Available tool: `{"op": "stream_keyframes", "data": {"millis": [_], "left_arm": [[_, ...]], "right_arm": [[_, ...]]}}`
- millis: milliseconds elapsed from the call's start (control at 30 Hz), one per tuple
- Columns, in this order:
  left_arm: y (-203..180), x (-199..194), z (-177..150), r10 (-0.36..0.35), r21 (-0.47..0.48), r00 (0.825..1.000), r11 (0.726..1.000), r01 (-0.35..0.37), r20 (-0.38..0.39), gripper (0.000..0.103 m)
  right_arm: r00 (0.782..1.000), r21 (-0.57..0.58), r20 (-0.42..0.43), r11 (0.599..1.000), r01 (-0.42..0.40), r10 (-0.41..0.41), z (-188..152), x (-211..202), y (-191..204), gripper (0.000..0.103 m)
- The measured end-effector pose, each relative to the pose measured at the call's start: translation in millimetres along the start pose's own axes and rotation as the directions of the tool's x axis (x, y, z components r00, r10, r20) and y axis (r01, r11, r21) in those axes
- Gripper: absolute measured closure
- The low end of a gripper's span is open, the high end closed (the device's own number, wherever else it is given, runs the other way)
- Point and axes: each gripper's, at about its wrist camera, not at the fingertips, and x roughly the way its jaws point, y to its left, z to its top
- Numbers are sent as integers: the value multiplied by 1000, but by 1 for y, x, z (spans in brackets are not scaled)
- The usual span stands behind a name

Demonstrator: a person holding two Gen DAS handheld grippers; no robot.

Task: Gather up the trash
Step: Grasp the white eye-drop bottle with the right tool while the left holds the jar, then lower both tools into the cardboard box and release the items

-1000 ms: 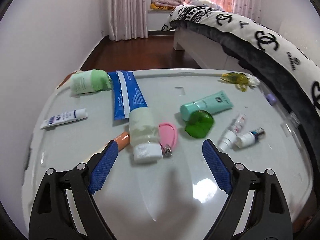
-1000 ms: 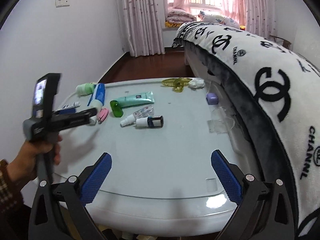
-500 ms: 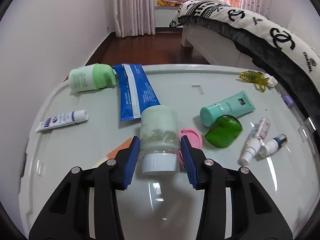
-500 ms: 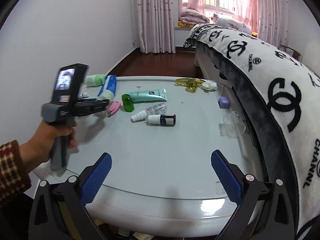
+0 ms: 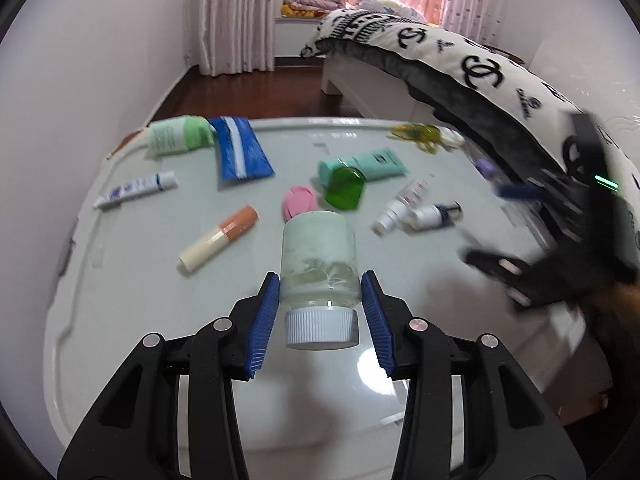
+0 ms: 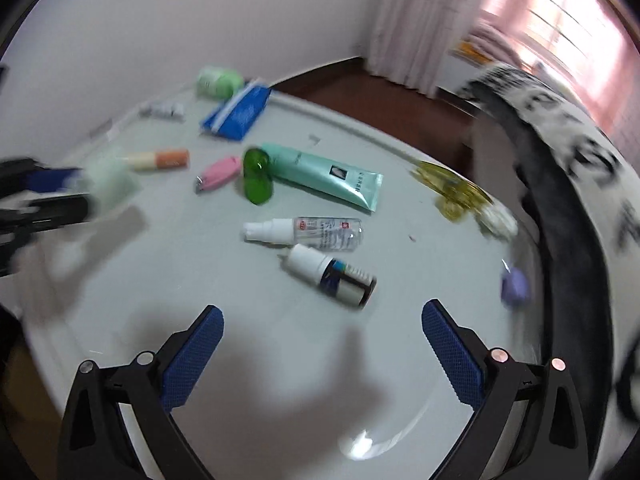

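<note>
Left wrist view, left gripper (image 5: 318, 312) clamped on pale green jar (image 5: 319, 256), lifted clear above white table (image 5: 120, 320), white cap toward camera; right wrist view, right gripper (image 6: 322, 354) jaws wide apart, empty, above dropper bottle (image 6: 332, 274), spray bottle (image 6: 308, 232) just beyond.

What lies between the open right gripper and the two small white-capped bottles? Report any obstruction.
Nothing visible. The right gripper hangs open over bare table, with the dropper bottle directly ahead of it and the spray bottle just beyond.

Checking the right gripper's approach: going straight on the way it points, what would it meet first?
Probably the dark-labelled dropper bottle, lying just ahead between the right gripper's open jaws, with the clear spray bottle just behind it. Depth is uncertain.
</note>
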Motion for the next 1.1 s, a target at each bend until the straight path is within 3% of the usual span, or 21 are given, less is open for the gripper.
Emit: {"op": "stream_keyframes", "data": {"millis": [167, 333, 400, 467, 567, 733, 1100], "left_arm": [[-5, 1, -9, -12, 38, 1000, 999, 12, -14, 61], [-3, 3, -7, -23, 28, 1000, 999, 23, -15, 61], [-4, 2, -6, -24, 30, 1000, 999, 24, -9, 61], [-4, 4, -5, -26, 30, 1000, 999, 26, -13, 61], [-3, 5, -6, -31, 19, 999, 999, 31, -22, 61], [-1, 2, -5, -35, 9, 999, 999, 36, -16, 61], [4, -7, -10, -12, 3, 1000, 1000, 12, 2, 61]], "right_arm": [[996, -57, -10, 995, -85, 85, 11, 31, -18, 5], [993, -144, 13, 983, -113, 116, 17, 47, -13, 7], [995, -177, -30, 979, -96, 93, 17, 57, -7, 29], [993, -146, -28, 982, -117, 114, 18, 52, -7, 63], [994, -85, -51, 991, -103, 99, 16, 44, -8, 79], [995, -54, -66, 995, -81, 77, 9, 27, 3, 79], [998, 35, -13, 998, -56, 57, 8, -17, 6, 79]]}}
